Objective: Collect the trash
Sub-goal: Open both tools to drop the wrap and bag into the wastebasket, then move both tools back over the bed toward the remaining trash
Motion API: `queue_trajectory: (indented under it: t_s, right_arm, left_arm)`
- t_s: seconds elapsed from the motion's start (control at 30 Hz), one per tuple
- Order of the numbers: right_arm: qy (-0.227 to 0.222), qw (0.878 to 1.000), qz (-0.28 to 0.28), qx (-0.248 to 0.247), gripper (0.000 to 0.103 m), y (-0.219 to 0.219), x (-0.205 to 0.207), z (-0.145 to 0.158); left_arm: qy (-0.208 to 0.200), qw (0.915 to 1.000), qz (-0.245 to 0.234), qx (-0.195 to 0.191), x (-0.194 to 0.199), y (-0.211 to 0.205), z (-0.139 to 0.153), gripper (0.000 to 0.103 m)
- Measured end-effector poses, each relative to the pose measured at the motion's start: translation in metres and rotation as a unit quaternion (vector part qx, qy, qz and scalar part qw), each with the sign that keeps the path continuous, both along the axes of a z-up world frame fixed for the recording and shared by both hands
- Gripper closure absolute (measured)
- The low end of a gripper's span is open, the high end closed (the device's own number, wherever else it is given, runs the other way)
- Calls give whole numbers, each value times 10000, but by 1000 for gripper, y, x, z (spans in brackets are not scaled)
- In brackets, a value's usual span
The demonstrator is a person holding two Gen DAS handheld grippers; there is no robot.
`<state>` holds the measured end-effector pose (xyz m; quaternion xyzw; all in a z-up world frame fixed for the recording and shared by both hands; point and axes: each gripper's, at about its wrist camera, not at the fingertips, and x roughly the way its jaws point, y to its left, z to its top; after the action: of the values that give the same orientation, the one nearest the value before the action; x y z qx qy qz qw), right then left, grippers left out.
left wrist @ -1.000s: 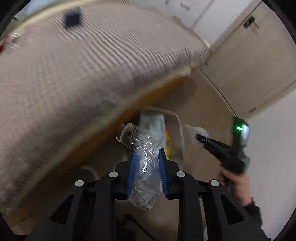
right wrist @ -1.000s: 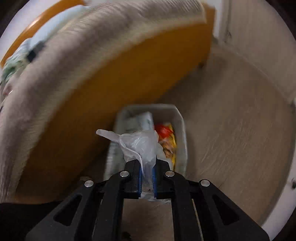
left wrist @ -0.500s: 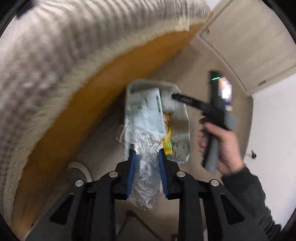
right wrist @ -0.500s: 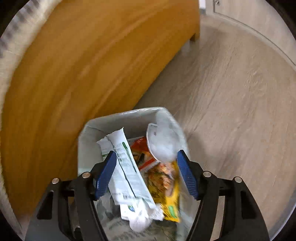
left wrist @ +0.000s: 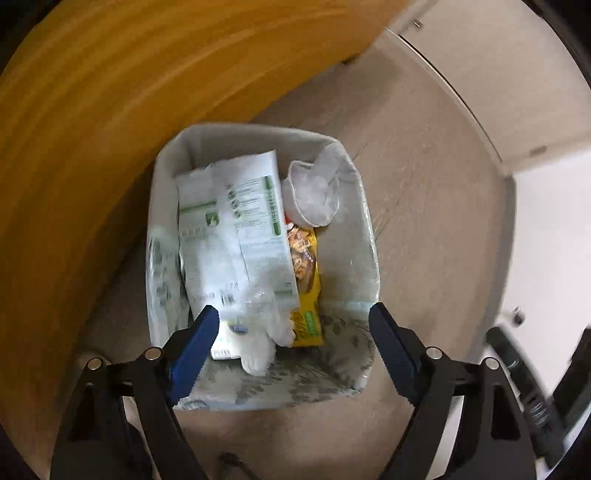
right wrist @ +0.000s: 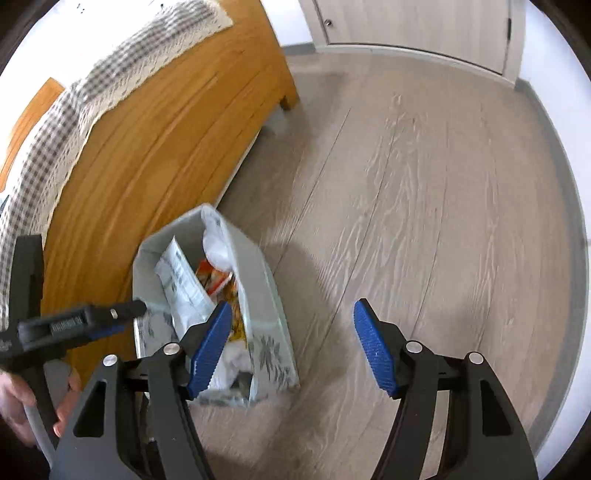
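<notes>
A pale grey trash bin [left wrist: 365, 240] with a leaf-print liner stands on the floor beside a wooden cabinet. Inside lie a white and green package [left wrist: 236, 229], a yellow snack wrapper [left wrist: 306, 266], a clear plastic cup [left wrist: 314, 195] and a crumpled clear plastic bag [left wrist: 262, 328]. My left gripper [left wrist: 293, 339] is open and empty just above the bin's near side. My right gripper [right wrist: 291, 343] is open and empty, to the right of the bin [right wrist: 266, 295], over the floor. The left gripper [right wrist: 74, 325] also shows at the left of the right wrist view.
An orange wooden cabinet [right wrist: 166, 147] with a grey checked cloth [right wrist: 110, 85] on top stands to the left of the bin. Light wood-plank floor [right wrist: 424, 184] stretches to the right. A pale door [right wrist: 406, 26] and baseboard are at the back.
My left gripper opened and dropped the clear plastic bag into the bin. My right gripper, which let go of its white plastic earlier, has pulled back and to the right of the bin.
</notes>
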<state>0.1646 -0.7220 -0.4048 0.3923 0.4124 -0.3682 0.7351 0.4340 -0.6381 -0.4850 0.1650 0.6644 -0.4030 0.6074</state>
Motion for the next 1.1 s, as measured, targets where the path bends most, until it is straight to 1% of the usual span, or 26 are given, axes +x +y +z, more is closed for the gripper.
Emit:
queue_trajectory:
  t_s: [0.03, 0.07, 0.1, 0.17, 0.3, 0.37, 0.43, 0.5, 0.57, 0.63, 0.67, 0.7, 0.73, 0.77, 0.8, 0.83, 0.9, 0.97, 1.03, 1.1]
  right_arm:
    - [38, 10000, 76, -19, 37, 3, 3, 0]
    - [76, 9997, 224, -18, 37, 8, 9, -1]
    - [96, 9993, 358, -5, 37, 13, 16, -1]
    - [154, 9984, 548, 6, 37, 22, 28, 1]
    - [180, 9963, 838, 12, 37, 40, 50, 11]
    - [238, 9953, 941, -62, 37, 49, 56, 21]
    - [240, 9942, 1038, -122, 37, 53, 58, 34]
    - [202, 9936, 1077, -289, 37, 61, 60, 51]
    - [191, 9926, 1117, -444, 37, 69, 61, 70]
    - [152, 9912, 1157, -630, 37, 76, 61, 92]
    - [145, 9899, 1190, -755, 37, 80, 62, 105]
    - [136, 9884, 1226, -891, 37, 84, 63, 119]
    - [111, 9868, 1263, -1006, 37, 88, 65, 131]
    - [68, 9841, 1332, -1177, 37, 96, 70, 149]
    - [27, 9817, 1385, -1304, 37, 102, 75, 161]
    - [-66, 9778, 1477, -1483, 37, 113, 83, 178]
    - [-245, 9705, 1660, -1731, 37, 131, 100, 203]
    - [-524, 9604, 1890, -1976, 34, 157, 123, 228]
    - [-828, 9436, 2244, -2290, 33, 191, 152, 253]
    - [-972, 9282, 2601, -2479, 33, 219, 179, 266]
  left_arm:
    - [254, 9996, 42, -84, 3, 4, 3, 23]
    - [382, 9991, 74, -164, 7, 8, 10, 23]
    - [370, 9990, 110, -222, 9, 10, 16, 23]
    - [240, 9988, 203, -366, 14, 21, 38, 23]
    - [364, 9981, 195, -452, 13, 46, 71, 23]
    - [221, 9982, 135, -547, 8, 64, 92, 23]
    - [17, 9977, 183, -658, 3, 79, 110, 23]
    - [17, 9959, 250, -864, -1, 92, 124, 23]
    - [-79, 9924, 433, -1147, -5, 114, 146, 23]
    - [-310, 9869, 695, -1426, -6, 139, 171, 23]
    - [-423, 9815, 847, -1666, -5, 155, 187, 23]
    - [-530, 9773, 975, -1805, -3, 168, 200, 23]
    - [-716, 9718, 1102, -1958, -1, 189, 221, 23]
    - [-835, 9681, 1116, -2083, 0, 202, 235, 23]
    - [-1002, 9641, 1131, -2184, 2, 215, 251, 23]
    - [-1361, 9549, 1152, -2375, 6, 239, 277, 22]
    - [-1912, 9403, 1206, -2544, 13, 270, 308, 21]
    - [-2604, 9173, 1400, -2667, 24, 311, 339, 17]
    - [-3088, 8970, 1626, -2712, 37, 351, 358, 17]
    - [-3403, 8803, 1941, -2674, 55, 392, 366, 17]
